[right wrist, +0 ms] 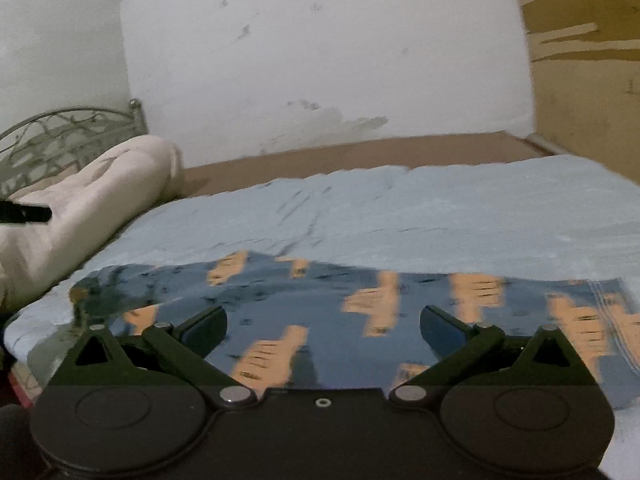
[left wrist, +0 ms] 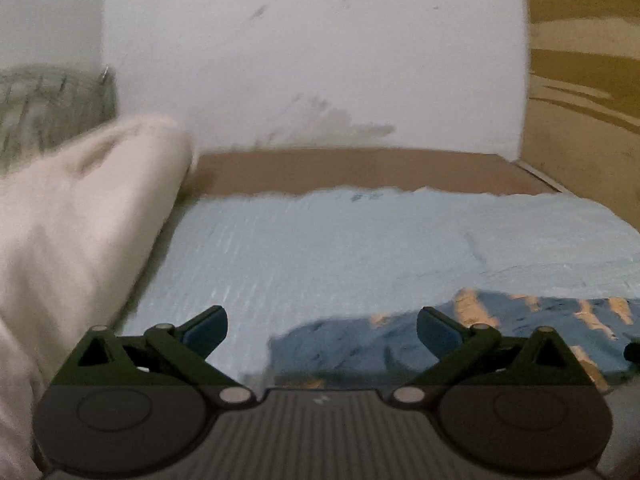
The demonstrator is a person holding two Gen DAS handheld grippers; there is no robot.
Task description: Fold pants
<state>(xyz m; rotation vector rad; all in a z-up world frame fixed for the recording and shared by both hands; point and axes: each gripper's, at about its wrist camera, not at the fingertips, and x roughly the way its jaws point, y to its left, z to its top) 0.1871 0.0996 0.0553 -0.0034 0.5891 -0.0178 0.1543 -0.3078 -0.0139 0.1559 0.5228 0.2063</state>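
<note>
Blue pants with orange patches (right wrist: pixel 360 304) lie spread across the light blue bed sheet (right wrist: pixel 440 208), running left to right. My right gripper (right wrist: pixel 323 330) is open and empty, hovering just above the middle of the pants. My left gripper (left wrist: pixel 322 330) is open and empty, above the left end of the pants (left wrist: pixel 500 332), which fill the lower right of the left wrist view. The left gripper's tip also shows in the right wrist view (right wrist: pixel 28 213) at the far left edge.
A white rolled blanket or pillow (left wrist: pixel 80 240) lies along the left side of the bed, also in the right wrist view (right wrist: pixel 92 200). A metal bed frame (right wrist: pixel 60 136) stands behind it. A white wall (right wrist: pixel 320 60) and a brown mattress edge (right wrist: pixel 360 152) lie beyond.
</note>
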